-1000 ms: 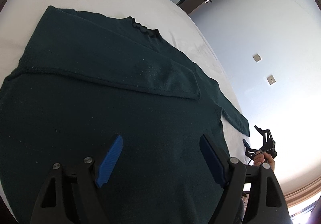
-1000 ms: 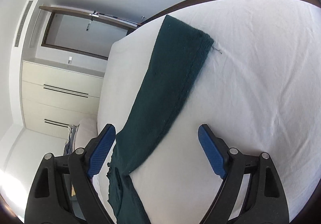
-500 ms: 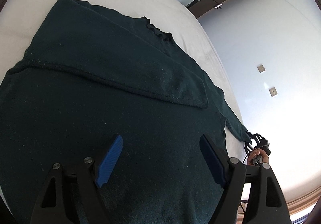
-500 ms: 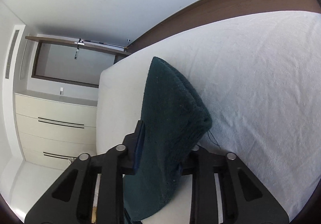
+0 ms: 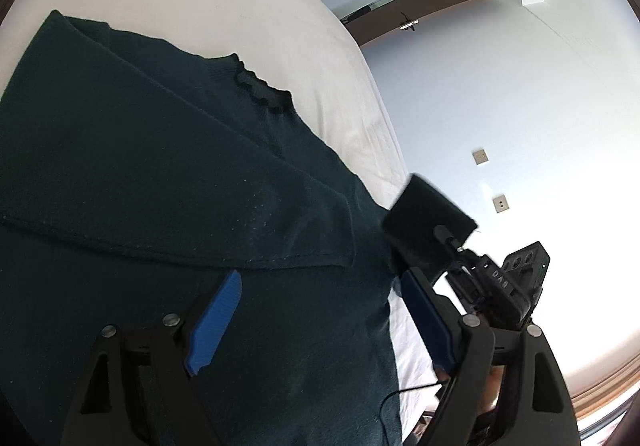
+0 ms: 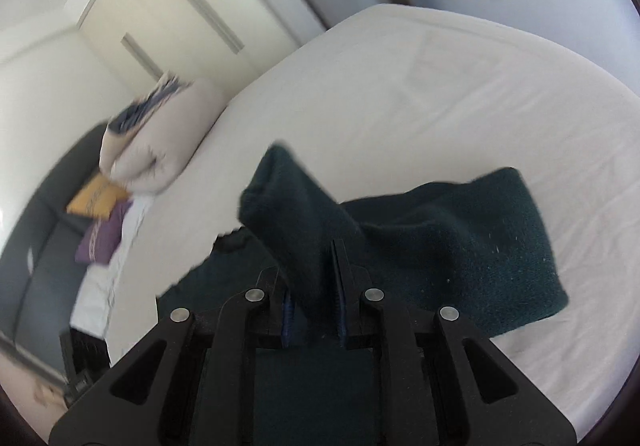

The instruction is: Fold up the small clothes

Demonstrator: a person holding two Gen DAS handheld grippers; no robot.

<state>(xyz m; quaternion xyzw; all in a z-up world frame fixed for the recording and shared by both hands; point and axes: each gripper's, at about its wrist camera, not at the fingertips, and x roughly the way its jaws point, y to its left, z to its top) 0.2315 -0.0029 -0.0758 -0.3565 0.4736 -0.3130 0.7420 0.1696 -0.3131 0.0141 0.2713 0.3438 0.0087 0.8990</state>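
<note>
Lifted sleeve cuff [image 6: 288,206] hides right hand-held gripper [image 6: 314,310] pads.

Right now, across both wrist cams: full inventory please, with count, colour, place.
dark green knit sweater: 1, spread flat on the bed, one sleeve folded across the chest
second sweater sleeve: 1, dark green, lifted off the bed, cuff pinched in the right gripper
white bed sheet: 1, covers the mattress under the sweater
rolled white duvet: 1, white with a dark patterned edge, off the bed's far corner
cushions: 2, yellow and purple, on the dark sofa beside the bed
cream wardrobe: 1, against the far wall
wall sockets: 2, beige, on the pale wall
left gripper: 1, black with blue fingers, opening, nothing between them, over the sweater body
right gripper: 1, black, shut on the sleeve
</note>
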